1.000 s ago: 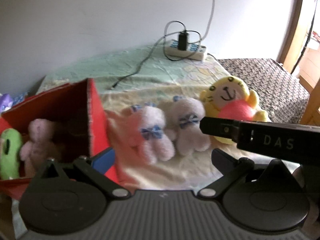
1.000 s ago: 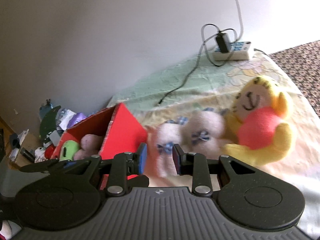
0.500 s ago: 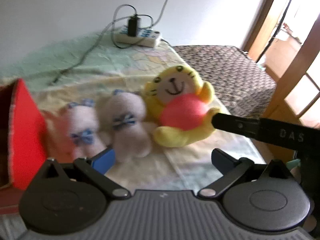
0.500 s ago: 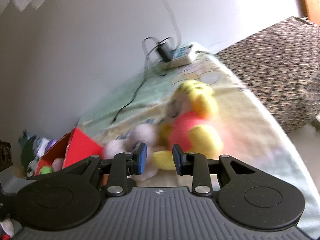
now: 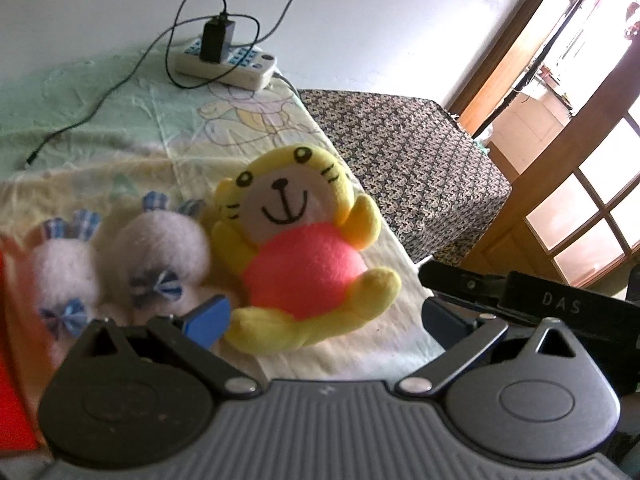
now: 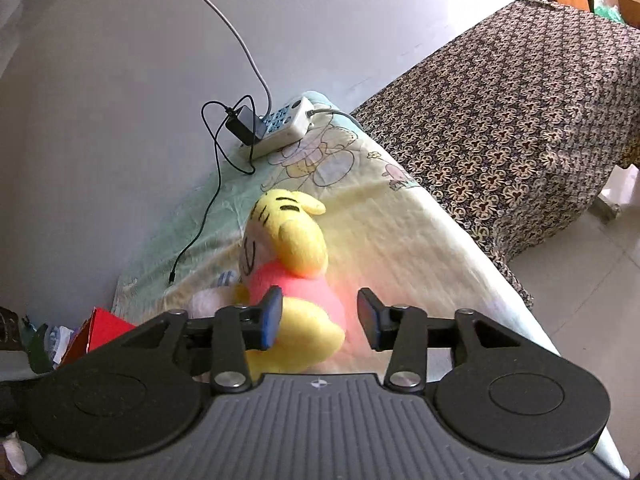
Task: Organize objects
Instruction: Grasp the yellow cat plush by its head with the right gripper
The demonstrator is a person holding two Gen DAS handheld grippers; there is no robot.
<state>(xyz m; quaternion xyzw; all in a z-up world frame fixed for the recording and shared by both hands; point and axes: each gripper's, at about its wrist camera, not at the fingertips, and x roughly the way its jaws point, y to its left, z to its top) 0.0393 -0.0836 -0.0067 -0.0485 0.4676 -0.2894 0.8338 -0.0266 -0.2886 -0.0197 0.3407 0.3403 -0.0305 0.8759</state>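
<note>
- Left wrist view: now centres on the yellow plush tiger with the pink belly point(image 5: 300, 264), lying face-up on the pale cartoon-print sheet point(image 5: 100, 92); a second ago sat in the right half of the frame, with the red cardboard box point(image 5: 12, 360) filling the left, now cut to a sliver at the left edge.
- Means, most likely, that the tiger is the next toy picked for the box.
- Left gripper point(image 5: 324, 316): spread wide, holding nothing; frames the tiger's legs in the picture, no contact to be seen.
- Just left of the tiger: two fluffy white plush bears with blue bows point(image 5: 160, 256), the nearer one touching its side, so little slack there.
- Right of the tiger: narrow strip of bare sheet, then the drop at the bed's edge in the centre right; beyond, the brown patterned cloth point(image 5: 420, 152). Black bar lettered DAS point(image 5: 520, 300) crosses the lower right, close by.
- Upper centre: white power strip with a black charger point(image 5: 228, 64), cable trailing left, well apart from the toys.
- Right wrist view: a second ago pointed at the box and bears with the jaws narrow; now looks along the tiger point(image 6: 296, 240) from its side.
- Right gripper point(image 6: 320, 316): jaws opening, about half spread; tiger's lower body between them, left pad right at it, right pad clear, so not gripped.
- Bare sheet open right of the tiger; edge runs diagonally to the lower right, floor beyond.
- Box point(image 6: 104, 328) in the lower left, past the bears.
</note>
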